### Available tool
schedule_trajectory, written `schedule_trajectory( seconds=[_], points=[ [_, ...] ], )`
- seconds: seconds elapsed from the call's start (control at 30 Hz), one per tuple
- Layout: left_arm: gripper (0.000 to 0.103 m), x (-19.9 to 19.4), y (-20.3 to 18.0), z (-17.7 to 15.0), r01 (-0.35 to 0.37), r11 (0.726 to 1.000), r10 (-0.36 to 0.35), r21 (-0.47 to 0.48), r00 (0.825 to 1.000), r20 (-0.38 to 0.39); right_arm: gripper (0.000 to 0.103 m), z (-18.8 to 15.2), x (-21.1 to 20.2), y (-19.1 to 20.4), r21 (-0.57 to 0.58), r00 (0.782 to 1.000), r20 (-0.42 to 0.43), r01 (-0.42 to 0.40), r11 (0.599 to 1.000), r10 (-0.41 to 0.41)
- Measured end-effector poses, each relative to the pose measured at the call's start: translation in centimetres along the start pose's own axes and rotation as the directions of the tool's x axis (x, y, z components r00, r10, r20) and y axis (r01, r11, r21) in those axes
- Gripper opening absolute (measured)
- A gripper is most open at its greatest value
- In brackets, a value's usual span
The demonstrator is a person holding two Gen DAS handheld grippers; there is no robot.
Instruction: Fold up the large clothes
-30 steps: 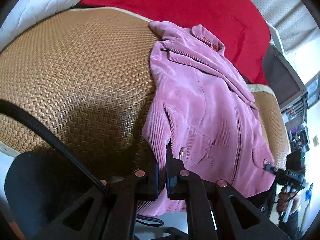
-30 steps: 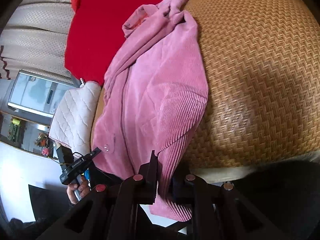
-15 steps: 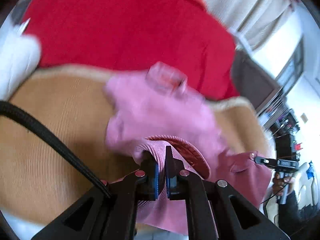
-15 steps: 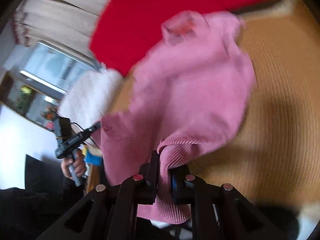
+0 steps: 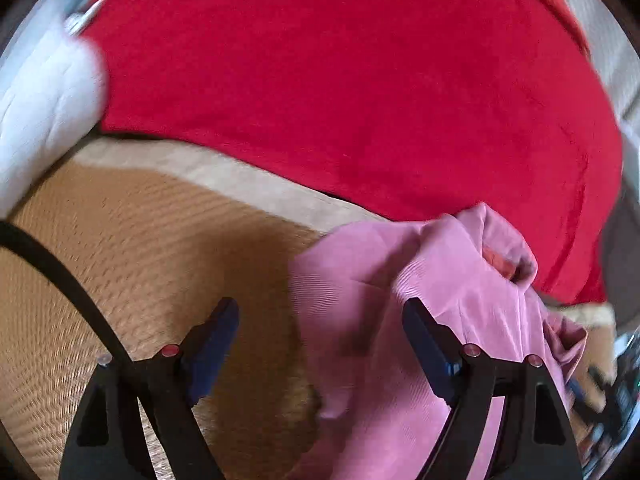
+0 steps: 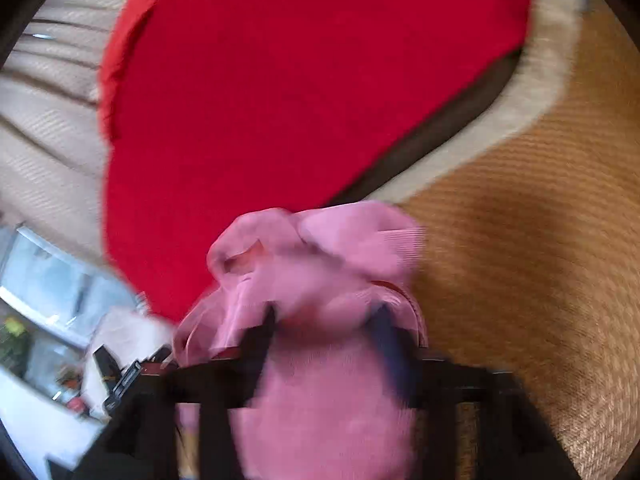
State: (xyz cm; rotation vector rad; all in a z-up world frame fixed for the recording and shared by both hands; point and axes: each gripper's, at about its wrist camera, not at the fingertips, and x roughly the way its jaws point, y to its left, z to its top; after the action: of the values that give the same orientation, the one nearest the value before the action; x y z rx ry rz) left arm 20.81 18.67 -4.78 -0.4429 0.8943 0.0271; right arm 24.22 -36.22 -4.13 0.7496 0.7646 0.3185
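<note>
Pink jacket [image 5: 452, 280] beneath both open jaws

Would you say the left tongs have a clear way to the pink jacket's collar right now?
Probably yes: the left tongs are open, their jaws just widened, and the pink jacket lies bare ahead with its collar uncovered.

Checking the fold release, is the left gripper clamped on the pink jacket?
No, the left gripper has just been opening, pads clear of the pink jacket.

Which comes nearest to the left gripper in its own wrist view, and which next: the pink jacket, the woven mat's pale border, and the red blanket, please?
From the left gripper:
1. Pink jacket, lying between its open fingers, towards the right.
2. Woven mat's pale border, beyond.
3. Red blanket, farthest, at the back.
</note>
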Motion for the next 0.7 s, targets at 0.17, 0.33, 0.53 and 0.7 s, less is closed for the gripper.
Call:
schedule_trajectory(
  seconds=[0.17, 0.33, 0.53, 0.7],
  points=[
    [0.084, -4.8, 3.8, -4.2, 0.057, 0.998, -0.056, -0.041, 0.998, 0.031, 0.076, -6.3, -5.3, 0.5, -0.023, 0.999, 0.043, -0.002, 1.0, 0.003],
    [0.084, -4.0, 1.8, -8.7, 0.133, 0.991, -0.134, -0.01, 0.989, -0.057, 0.077, -13.6, -5.0, -0.1, 0.076, 0.998, -0.063, 0.011, 0.997, -0.007],
    [0.069, 0.0, 0.1, -8.1, 0.067, 0.995, -0.075, -0.078, 0.993, -0.095, 0.076, -12.7, -0.2, 0.5, 0.234, 0.996, -0.065, -0.044, 0.971, 0.061],
    [0.017, -1.0, -1.0, -6.5, 0.086, 0.994, -0.094, -0.073, 0.989, -0.114, 0.019, -11.1, 2.1, 1.3, 0.282, 0.999, -0.041, 0.038, 0.959, -0.028]
  ],
)
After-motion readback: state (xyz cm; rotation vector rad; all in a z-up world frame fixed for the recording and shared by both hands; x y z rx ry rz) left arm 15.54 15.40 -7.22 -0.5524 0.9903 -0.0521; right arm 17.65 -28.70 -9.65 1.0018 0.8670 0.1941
